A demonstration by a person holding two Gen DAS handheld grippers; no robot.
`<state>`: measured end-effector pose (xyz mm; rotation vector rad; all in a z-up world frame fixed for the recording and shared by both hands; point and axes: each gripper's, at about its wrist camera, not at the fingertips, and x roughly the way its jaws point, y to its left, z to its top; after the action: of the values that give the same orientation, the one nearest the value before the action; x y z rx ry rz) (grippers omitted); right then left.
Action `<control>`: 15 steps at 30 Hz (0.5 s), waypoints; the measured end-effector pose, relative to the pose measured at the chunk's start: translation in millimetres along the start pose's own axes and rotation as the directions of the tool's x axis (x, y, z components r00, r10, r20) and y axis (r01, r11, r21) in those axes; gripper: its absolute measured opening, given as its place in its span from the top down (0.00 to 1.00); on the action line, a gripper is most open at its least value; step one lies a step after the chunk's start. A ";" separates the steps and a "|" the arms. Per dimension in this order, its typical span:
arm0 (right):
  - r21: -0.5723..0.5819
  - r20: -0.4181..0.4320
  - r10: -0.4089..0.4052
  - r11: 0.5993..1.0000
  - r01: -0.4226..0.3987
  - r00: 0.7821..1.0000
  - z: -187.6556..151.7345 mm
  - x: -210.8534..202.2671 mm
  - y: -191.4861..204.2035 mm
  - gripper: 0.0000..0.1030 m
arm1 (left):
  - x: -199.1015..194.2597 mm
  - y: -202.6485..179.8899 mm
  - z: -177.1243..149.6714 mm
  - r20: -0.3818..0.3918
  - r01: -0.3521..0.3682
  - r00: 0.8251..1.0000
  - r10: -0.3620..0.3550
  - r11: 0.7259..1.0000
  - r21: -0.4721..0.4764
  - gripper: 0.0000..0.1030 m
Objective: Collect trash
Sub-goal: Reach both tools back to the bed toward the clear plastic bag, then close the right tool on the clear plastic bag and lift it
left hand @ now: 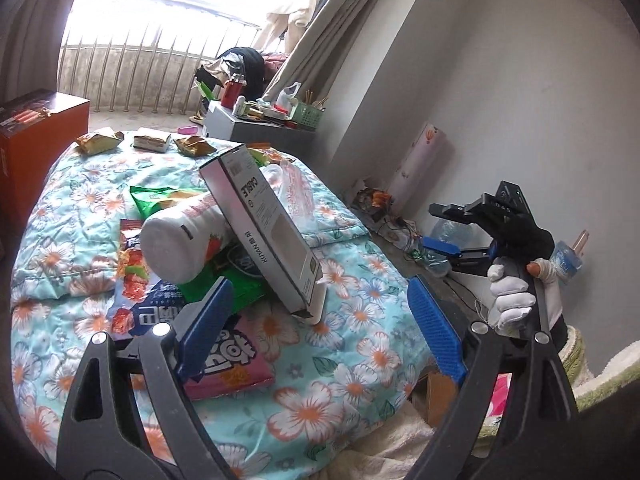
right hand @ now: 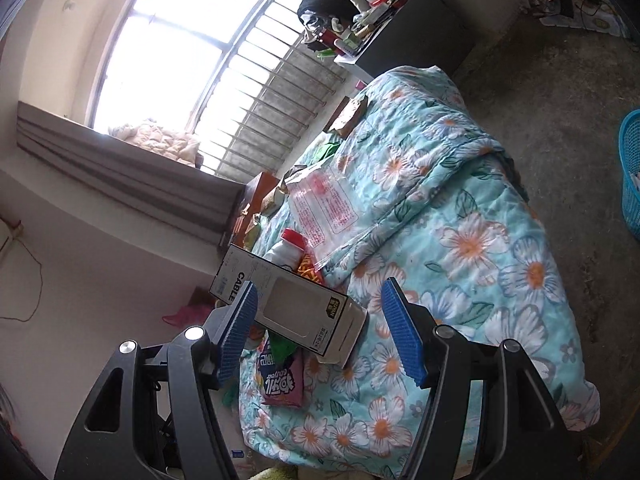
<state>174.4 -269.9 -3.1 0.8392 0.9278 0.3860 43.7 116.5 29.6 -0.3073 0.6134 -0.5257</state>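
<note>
Trash lies in a heap on a flowered quilt (left hand: 360, 364). A white and grey cable box (left hand: 260, 232) leans on a white bottle (left hand: 180, 244) lying on its side. Under them are a green packet (left hand: 160, 196), a red snack wrapper (left hand: 132, 280) and a pink packet (left hand: 236, 364); a clear plastic bag (left hand: 298, 188) lies behind. My left gripper (left hand: 320, 320) hangs open just short of the box's near end, touching nothing. My right gripper (right hand: 322, 328) is open above the same cable box (right hand: 296, 312), apart from it. In the left wrist view it (left hand: 438, 228) sits off the bed's right side in a gloved hand (left hand: 512, 300).
Gold wrappers (left hand: 100, 142) and a small carton (left hand: 150, 142) lie at the bed's far end. An orange box (left hand: 40, 132) stands to the left, a cluttered nightstand (left hand: 256, 124) behind. A blue basket (right hand: 632, 172) stands on the concrete floor (right hand: 560, 100), with cables and litter by the wall.
</note>
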 end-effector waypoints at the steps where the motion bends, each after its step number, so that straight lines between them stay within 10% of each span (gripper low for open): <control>1: -0.001 -0.011 0.002 1.000 -0.002 1.000 3.4 6.6 0.9 0.39 | 6.5 0.1 1.7 0.005 0.004 1.000 -0.004 1.000 -0.001 0.18; 15: 0.056 -0.129 0.001 0.998 0.006 0.992 59.0 105.3 -3.1 0.39 | 66.5 8.3 12.6 -0.051 -0.033 0.998 0.036 0.997 0.067 0.25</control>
<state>282.2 -233.8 -43.7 0.8722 1.0637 0.4175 100.6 88.2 5.0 -0.2203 0.6497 -0.5210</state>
